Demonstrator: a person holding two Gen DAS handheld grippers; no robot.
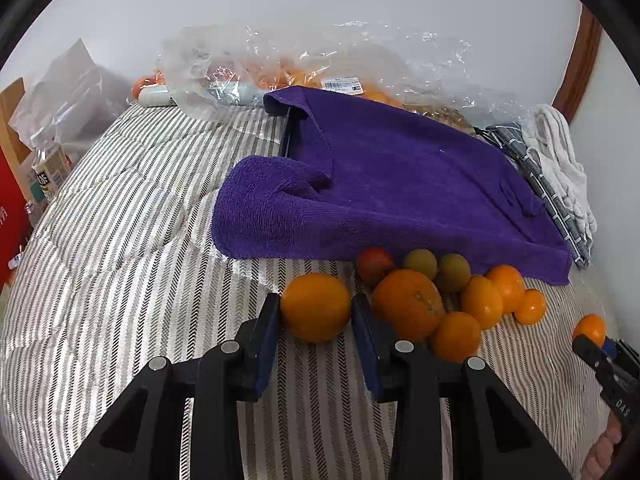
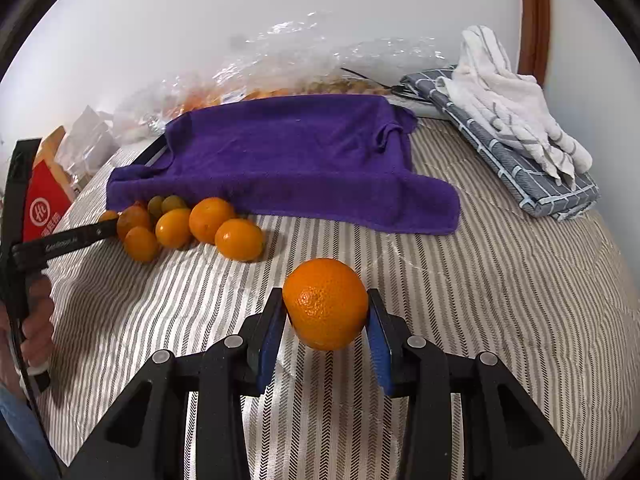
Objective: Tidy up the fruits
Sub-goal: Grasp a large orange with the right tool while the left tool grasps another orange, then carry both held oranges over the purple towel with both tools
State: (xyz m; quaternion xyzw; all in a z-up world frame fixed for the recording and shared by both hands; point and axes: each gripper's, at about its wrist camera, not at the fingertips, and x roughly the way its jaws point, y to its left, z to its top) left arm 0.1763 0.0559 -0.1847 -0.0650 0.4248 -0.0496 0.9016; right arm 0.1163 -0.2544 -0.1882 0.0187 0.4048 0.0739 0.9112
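Striped, quilted bedding [image 2: 460,280] covered the surface on which everything lay, with a pale wall behind. An orange [image 2: 326,304] was held between the blue pads of the right tongs [image 2: 327,316], gripped across its widest part at the sides, apparently just clear of the bedding. A second orange [image 1: 316,307] sat between the pads of the left tongs [image 1: 316,312], which were closed to about its width; whether it was truly gripped or only bracketed could not be told, and it seemed to rest on the bedding. Both fruits were judged firm yet slightly yielding, moderately heavy for their size, with pebbled skin offering fair friction; being round, each was best taken across the equator, so that it would not be squeezed out forwards, and with gentle pressure to avoid bruising. Just beside the left tongs a cluster of fruit [image 1: 460,296] was gathered, oranges touching one another with two greenish pieces and a reddish one behind. A purple towel [image 1: 380,184] was draped over something flat just beyond the cluster. Further back lay a clear plastic bag [image 1: 304,60] holding more orange fruit, and folded cloths [image 2: 512,120] were piled at the right
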